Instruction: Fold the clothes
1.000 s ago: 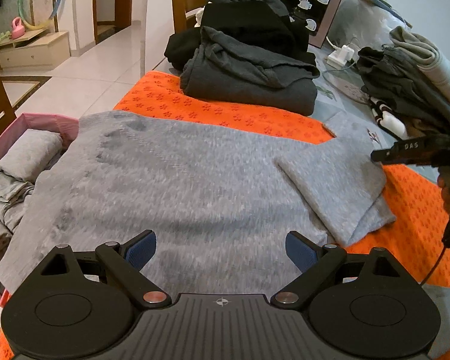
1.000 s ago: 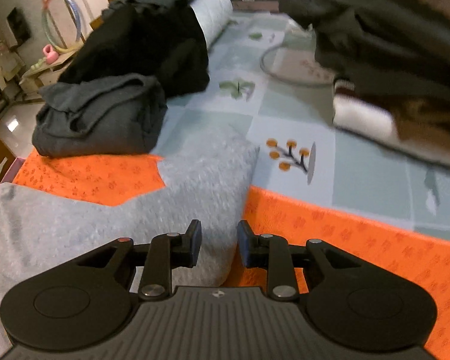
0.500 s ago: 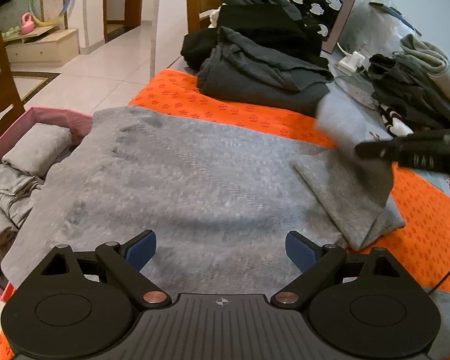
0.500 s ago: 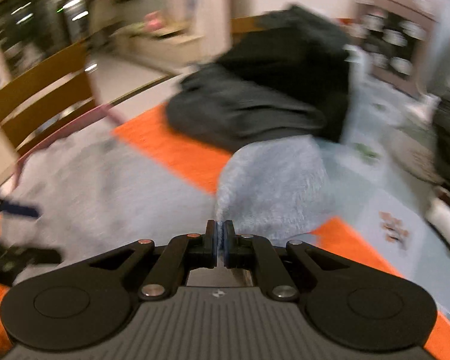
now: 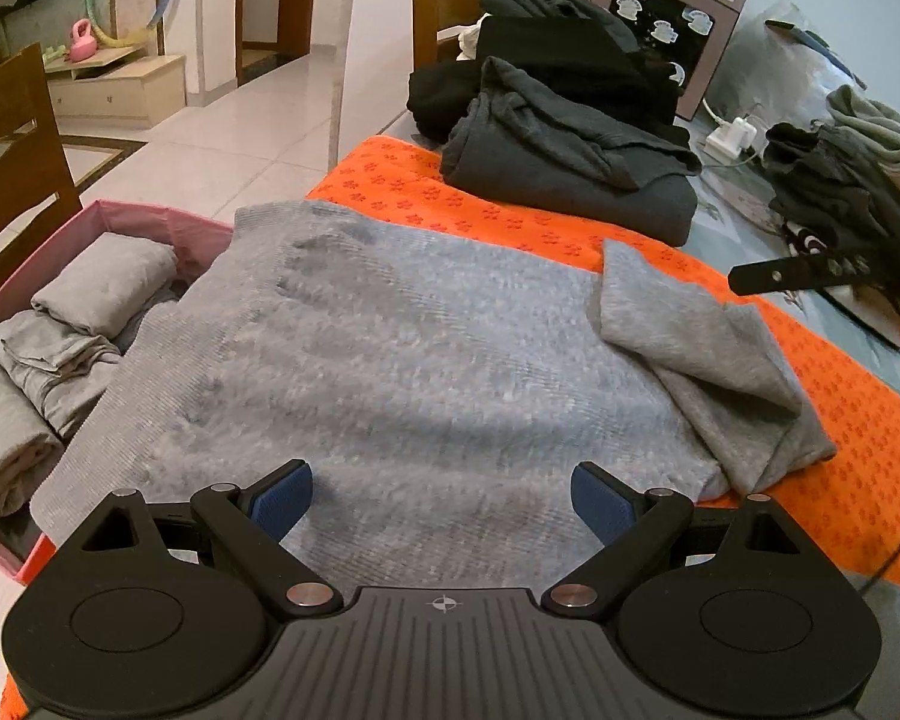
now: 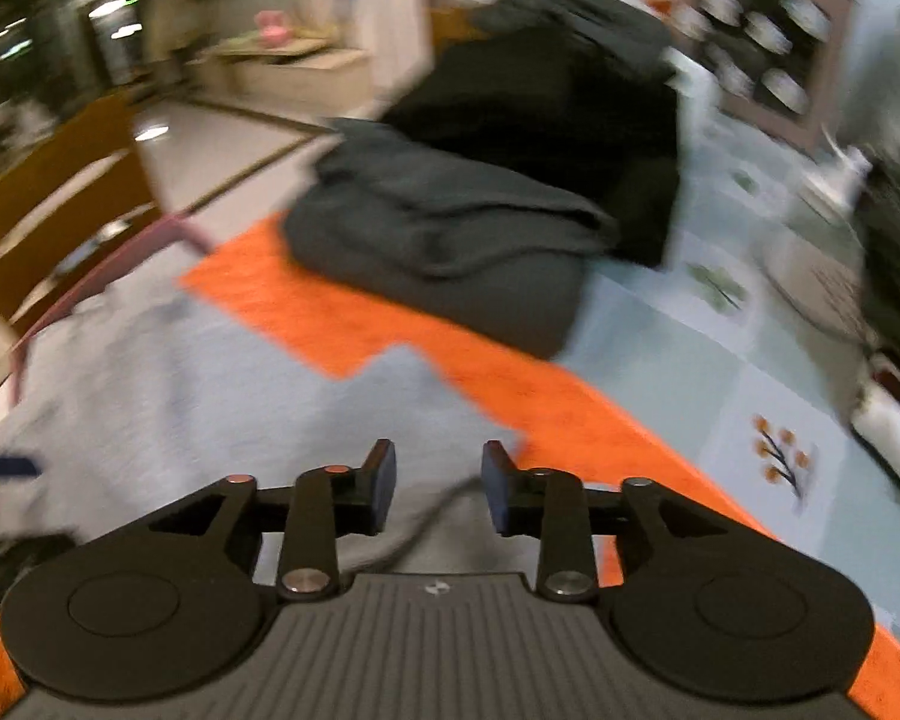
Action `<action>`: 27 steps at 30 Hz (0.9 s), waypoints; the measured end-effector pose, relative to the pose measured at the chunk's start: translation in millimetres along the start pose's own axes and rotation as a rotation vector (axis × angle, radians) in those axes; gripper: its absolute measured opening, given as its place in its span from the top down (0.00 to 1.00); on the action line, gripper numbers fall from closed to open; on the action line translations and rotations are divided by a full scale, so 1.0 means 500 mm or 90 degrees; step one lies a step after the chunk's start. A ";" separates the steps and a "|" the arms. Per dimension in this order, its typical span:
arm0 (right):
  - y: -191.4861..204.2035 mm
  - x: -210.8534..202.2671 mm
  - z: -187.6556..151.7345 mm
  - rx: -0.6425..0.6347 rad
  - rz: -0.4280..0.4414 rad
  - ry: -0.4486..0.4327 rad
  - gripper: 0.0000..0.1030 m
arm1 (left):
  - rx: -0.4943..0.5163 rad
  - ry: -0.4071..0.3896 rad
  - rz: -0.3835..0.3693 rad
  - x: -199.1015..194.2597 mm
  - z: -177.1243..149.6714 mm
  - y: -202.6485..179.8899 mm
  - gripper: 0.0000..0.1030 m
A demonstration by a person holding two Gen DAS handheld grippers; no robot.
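A grey knit sweater point(image 5: 402, 354) lies flat on the orange mat point(image 5: 510, 216). Its right sleeve point(image 5: 696, 348) is folded inward over the body. My left gripper point(image 5: 441, 501) hovers wide open over the sweater's near hem, nothing between its blue pads. My right gripper point(image 6: 438, 483) is open above the folded sleeve point(image 6: 438, 420), holding nothing; this view is blurred. From the left wrist view, the right gripper's black fingers point(image 5: 810, 273) show at the right edge, just beyond the sleeve.
A pink box point(image 5: 150, 219) of folded grey clothes point(image 5: 108, 282) sits left of the mat. Dark folded garments point(image 5: 564, 162) are stacked at the mat's far edge. More clothes point(image 5: 840, 192), a power strip point(image 5: 732, 135) and a small appliance point(image 5: 666, 6) crowd the back right. Wooden chairs point(image 5: 12, 138) stand at left.
The right gripper, shut on the sleeve half a second ago, carried it inward over the sweater body and has opened, letting it go. The left gripper stayed open and crept forward.
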State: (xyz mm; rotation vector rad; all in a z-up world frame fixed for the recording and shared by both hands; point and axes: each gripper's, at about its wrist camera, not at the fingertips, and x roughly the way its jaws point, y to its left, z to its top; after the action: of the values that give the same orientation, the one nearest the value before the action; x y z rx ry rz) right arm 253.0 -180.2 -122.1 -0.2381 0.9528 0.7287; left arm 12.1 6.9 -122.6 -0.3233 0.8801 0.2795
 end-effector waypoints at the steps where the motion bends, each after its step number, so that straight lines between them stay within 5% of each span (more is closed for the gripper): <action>1: -0.019 0.014 0.005 0.024 -0.006 0.009 0.61 | 0.001 -0.001 0.001 0.001 0.000 0.000 0.09; 9: -0.077 0.073 0.009 0.138 0.023 0.047 0.61 | -0.005 0.003 0.007 0.005 0.002 0.011 0.09; 10: -0.080 0.062 0.007 0.148 0.018 0.037 0.66 | -0.003 0.002 0.007 0.005 0.003 0.011 0.09; 11: -0.084 0.051 0.005 0.158 0.013 0.026 0.84 | -0.002 0.002 0.007 0.005 0.003 0.011 0.09; 12: -0.088 0.041 0.004 0.168 0.008 0.016 0.93 | -0.001 0.002 0.007 0.004 0.003 0.011 0.09; 21: -0.126 -0.059 -0.015 0.260 -0.039 -0.080 0.93 | 0.024 -0.003 -0.018 -0.004 0.010 -0.007 0.09; 27: -0.230 -0.190 -0.128 0.333 -0.159 -0.113 0.93 | 0.097 0.000 -0.055 -0.011 0.011 -0.060 0.09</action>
State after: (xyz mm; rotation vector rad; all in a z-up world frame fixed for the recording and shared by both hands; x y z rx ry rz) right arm 252.1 -340.3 -96.4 0.1639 0.8918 0.2501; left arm 23.7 -18.9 -110.2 -0.2197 0.8795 0.1318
